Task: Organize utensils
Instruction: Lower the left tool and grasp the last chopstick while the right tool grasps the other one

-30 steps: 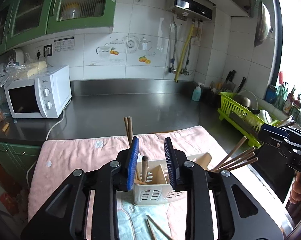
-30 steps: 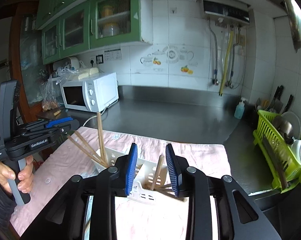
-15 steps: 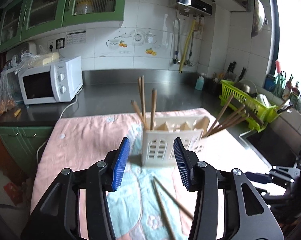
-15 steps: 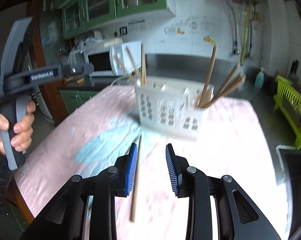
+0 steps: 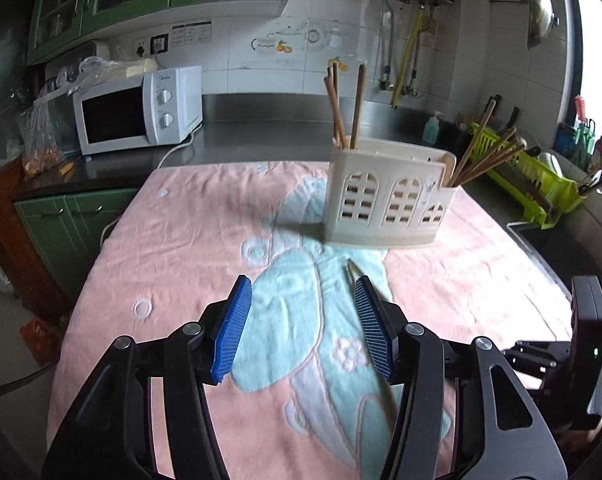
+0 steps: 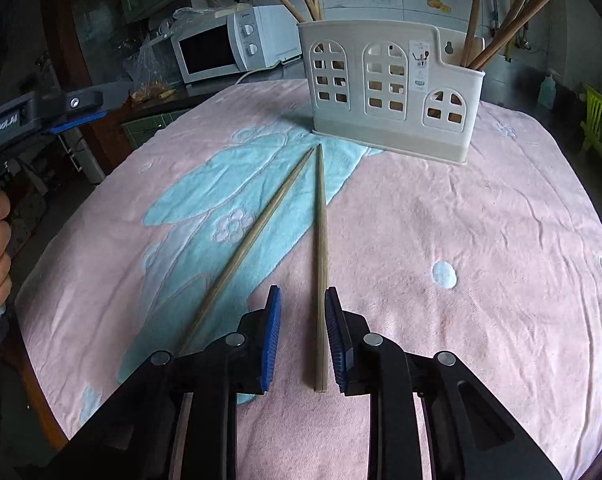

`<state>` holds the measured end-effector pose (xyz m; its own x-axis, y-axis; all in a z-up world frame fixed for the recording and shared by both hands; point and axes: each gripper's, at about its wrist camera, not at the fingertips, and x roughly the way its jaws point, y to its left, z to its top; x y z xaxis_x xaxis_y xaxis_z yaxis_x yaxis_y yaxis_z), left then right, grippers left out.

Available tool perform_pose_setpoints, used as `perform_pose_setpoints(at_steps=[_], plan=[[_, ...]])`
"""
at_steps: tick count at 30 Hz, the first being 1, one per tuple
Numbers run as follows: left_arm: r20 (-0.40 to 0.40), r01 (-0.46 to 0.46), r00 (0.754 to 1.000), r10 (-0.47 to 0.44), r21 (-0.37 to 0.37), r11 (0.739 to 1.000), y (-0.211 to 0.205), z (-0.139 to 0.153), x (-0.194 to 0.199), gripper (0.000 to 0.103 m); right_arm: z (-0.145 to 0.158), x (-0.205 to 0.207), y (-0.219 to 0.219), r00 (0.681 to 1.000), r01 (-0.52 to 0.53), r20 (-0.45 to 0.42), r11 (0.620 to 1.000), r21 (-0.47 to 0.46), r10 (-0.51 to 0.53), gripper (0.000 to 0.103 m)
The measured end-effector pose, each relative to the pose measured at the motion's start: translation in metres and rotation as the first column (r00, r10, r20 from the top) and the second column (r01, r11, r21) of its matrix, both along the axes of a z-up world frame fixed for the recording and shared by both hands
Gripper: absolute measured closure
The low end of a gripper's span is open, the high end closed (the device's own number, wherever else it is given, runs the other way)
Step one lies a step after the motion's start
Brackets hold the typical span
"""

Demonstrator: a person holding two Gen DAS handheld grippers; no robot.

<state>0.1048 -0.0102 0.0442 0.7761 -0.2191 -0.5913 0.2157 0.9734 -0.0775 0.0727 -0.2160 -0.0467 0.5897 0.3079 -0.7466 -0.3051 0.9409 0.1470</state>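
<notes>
Since the earlier frames both grippers have pulled back from the white utensil holder (image 6: 393, 88), which now stands farther off on the pink towel (image 6: 481, 248). The left gripper (image 5: 301, 332) hovers wide apart over the towel, holding nothing. Two chopsticks lie before the holder: the left chopstick (image 6: 249, 248) lies free, and the right chopstick (image 6: 321, 256) lies between the right gripper's (image 6: 301, 340) narrowly parted jaws, touching the right-hand pad.
</notes>
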Motion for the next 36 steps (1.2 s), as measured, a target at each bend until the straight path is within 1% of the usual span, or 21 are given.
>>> perform_pose_setpoints(at_steps=[6, 8, 9, 10, 11, 15, 19, 21, 23, 24, 26, 28, 33, 36], plan=[[-0.045, -0.017, 0.999, 0.016, -0.019, 1.0, 0.009, -0.021, -0.01, 0.047, -0.01, 0.012, 0.001, 1.0, 0.016, -0.021, 1.0, -0.013, -0.017, 0.082], [-0.061, -0.009, 0.998, 0.009, -0.015, 1.0, 0.007, -0.028, -0.013, 0.046, -0.015, 0.015, 0.003, 0.999, 0.021, -0.037, 1.0, -0.019, -0.022, 0.087], [-0.068, -0.004, 0.998, 0.003, -0.011, 1.0, 0.005, -0.032, -0.015, 0.046, -0.016, 0.015, 0.004, 0.999, 0.027, -0.031, 0.999, -0.025, -0.028, 0.089], [-0.076, 0.004, 0.997, -0.004, -0.007, 1.0, 0.003, -0.036, -0.017, 0.046, -0.015, 0.015, 0.004, 0.999, 0.03, -0.027, 0.999, -0.035, -0.031, 0.094], [-0.084, 0.01, 0.996, -0.01, -0.004, 1.0, 0.0, -0.039, -0.019, 0.046, -0.015, 0.015, 0.004, 0.999, 0.034, -0.022, 0.998, -0.048, -0.035, 0.096], [-0.128, 0.054, 0.99, -0.055, -0.009, 0.999, -0.016, -0.055, -0.025, 0.046, -0.014, 0.012, 0.0, 0.999, 0.036, -0.022, 0.999, -0.037, -0.037, 0.096], [-0.184, 0.114, 0.976, -0.116, -0.021, 0.993, -0.039, -0.074, -0.029, 0.047, -0.009, 0.004, -0.009, 0.999, 0.049, -0.012, 0.999, -0.018, -0.049, 0.096], [-0.205, 0.131, 0.969, -0.136, -0.036, 0.991, -0.048, -0.082, -0.029, 0.052, -0.007, 0.0, -0.014, 0.998, 0.054, -0.01, 0.998, -0.007, -0.054, 0.096], [-0.216, 0.144, 0.965, -0.15, -0.04, 0.989, -0.057, -0.089, -0.028, 0.062, -0.005, -0.004, -0.018, 0.998, 0.059, -0.005, 0.998, -0.004, -0.059, 0.096], [-0.223, 0.147, 0.963, -0.152, -0.04, 0.988, -0.06, -0.093, -0.027, 0.064, -0.004, -0.005, -0.02, 0.998, 0.061, -0.003, 0.998, -0.003, -0.061, 0.096], [-0.239, 0.154, 0.958, -0.161, -0.045, 0.987, -0.066, -0.099, -0.024, 0.074, -0.002, -0.007, -0.025, 0.998, 0.066, 0.0, 0.998, 0.003, -0.066, 0.096], [-0.247, 0.159, 0.955, -0.166, -0.046, 0.986, -0.069, -0.103, -0.022, 0.078, 0.0, -0.01, -0.03, 0.997, 0.073, 0.004, 0.997, 0.01, -0.073, 0.096], [-0.263, 0.164, 0.951, -0.161, -0.012, 0.986, -0.079, -0.111, -0.016, 0.086, 0.004, -0.015, -0.039, 0.996, 0.086, 0.016, 0.996, 0.033, -0.086, 0.096], [-0.254, 0.158, 0.956, -0.148, 0.019, 0.987, -0.083, -0.112, -0.015, 0.089, 0.007, -0.018, -0.039, 0.996, 0.086, 0.026, 0.996, 0.039, -0.087, 0.096]])
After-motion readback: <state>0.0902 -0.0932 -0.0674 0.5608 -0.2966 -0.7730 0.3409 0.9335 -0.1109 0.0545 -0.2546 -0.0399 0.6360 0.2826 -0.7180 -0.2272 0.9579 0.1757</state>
